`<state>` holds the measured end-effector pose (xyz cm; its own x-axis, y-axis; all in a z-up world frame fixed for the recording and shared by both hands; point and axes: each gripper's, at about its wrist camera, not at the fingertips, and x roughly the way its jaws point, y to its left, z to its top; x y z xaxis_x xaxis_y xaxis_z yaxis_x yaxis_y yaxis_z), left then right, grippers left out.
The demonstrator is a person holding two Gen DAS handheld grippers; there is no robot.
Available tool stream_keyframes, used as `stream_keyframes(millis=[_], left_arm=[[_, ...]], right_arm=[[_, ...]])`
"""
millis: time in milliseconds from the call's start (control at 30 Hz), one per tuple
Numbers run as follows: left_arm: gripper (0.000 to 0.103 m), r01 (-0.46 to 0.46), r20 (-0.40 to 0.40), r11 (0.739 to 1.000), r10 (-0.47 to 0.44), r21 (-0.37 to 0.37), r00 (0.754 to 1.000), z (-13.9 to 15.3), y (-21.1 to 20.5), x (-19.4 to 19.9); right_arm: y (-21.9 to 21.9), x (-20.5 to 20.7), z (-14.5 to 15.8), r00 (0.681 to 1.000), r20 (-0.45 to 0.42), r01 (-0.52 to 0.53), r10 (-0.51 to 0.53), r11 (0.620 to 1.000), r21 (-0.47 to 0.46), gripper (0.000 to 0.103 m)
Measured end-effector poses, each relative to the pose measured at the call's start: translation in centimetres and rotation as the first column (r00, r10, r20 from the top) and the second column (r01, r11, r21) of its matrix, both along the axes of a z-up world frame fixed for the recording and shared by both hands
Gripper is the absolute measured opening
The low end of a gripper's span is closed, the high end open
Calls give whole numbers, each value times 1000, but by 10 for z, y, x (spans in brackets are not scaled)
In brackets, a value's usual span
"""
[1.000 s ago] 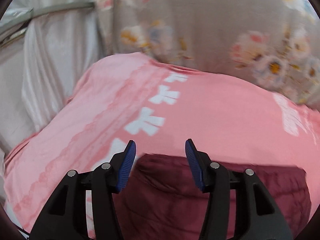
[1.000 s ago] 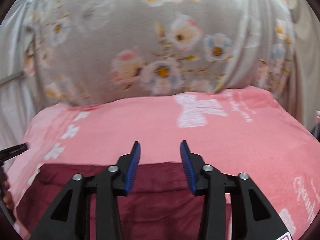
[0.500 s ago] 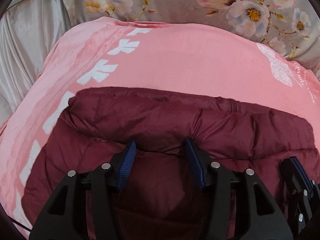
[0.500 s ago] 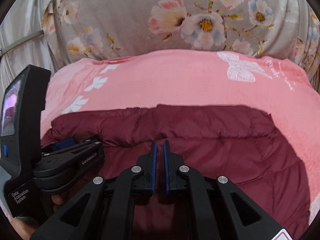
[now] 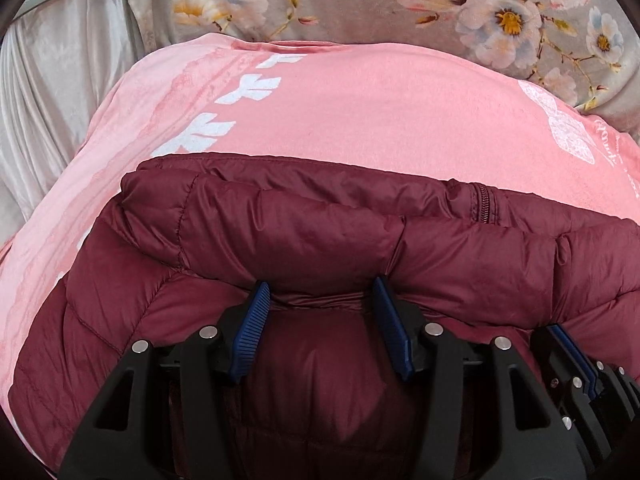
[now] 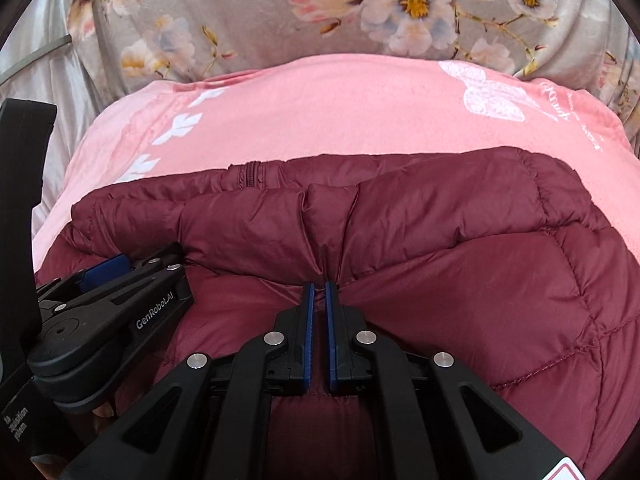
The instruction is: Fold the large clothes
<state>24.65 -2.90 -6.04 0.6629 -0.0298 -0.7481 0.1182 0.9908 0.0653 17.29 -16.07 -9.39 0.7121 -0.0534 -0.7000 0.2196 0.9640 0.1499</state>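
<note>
Both tools have dropped from above the pink blanket onto the maroon puffer jacket since a second ago, and the right one has snapped together from an open spread. Right tool (image 6: 318, 286): its blue pads sit nearly touching, pinching a gathered pleat of the maroon puffer jacket (image 6: 460, 240) at the lower edge of a folded-over band of quilting. Left tool (image 5: 320, 282): its fingers stand apart, a bulge of the jacket (image 5: 300, 232) lying between the tips, which press into the fold's underside without clamping it. In the right wrist view the left tool (image 6: 116, 270) appears at the left edge, close beside the right one, with a dark upright device body behind it; in the left wrist view the right tool (image 5: 568, 344) shows at the lower right, tucked under the same fold. The jacket lies spread on a pink blanket (image 5: 380, 112) printed with white leaf shapes and a white butterfly, its zipper (image 5: 484, 202) visible along the far edge. Behind the blanket rises grey floral fabric (image 6: 280, 12); pale silky cloth (image 5: 52, 92) hangs at the left.
</note>
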Motion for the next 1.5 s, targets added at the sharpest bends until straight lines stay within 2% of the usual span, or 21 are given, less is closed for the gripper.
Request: stream_keyframes(millis=[233,400,500,533,600,700,800,933,1067,1167,1500], left_arm=[[52,-2,13,998,1,57,1000,-5,-9,1],[53,-2,16,999,1,55,1000,-5,-9,0],[53,4,0,1000,-4,-29,1000,3,6,-4],[53,-2,-5,999,1,-53,1000,8,15,-10],[53,-18,6,995,19,-96,1000,21,34,-29],[53,-41,32,993,44,-107,999,31,61,-61],[53,-68,-11,990,67,-123,998,21,78,-73],[53,-60,0,996,60,-69,998,10,75,-83],[54,-62,25,997,63,-39,998,0,70,-89],[54,-63,43,998,63,-13,997,-6,66,-91],[54,-59,28,998,58,33,998,-12,62,-86]], right_arm=[[-3,7,-5,1000,-28,-10,10,1000,16,3],[-4,6,-4,1000,-20,-12,12,1000,23,4],[-6,-15,12,999,45,3,-5,999,50,7],[-5,-26,19,997,71,0,-4,998,55,12],[6,-51,35,993,112,-29,23,998,50,13],[29,-82,44,987,137,-85,80,996,31,13],[46,-94,34,987,117,-114,110,993,28,13],[57,-93,13,993,55,-110,109,994,22,13],[56,-92,2,994,33,-102,101,995,12,11],[54,-89,-2,995,17,-102,101,995,22,11],[52,-86,-6,995,-3,-103,103,994,34,11]])
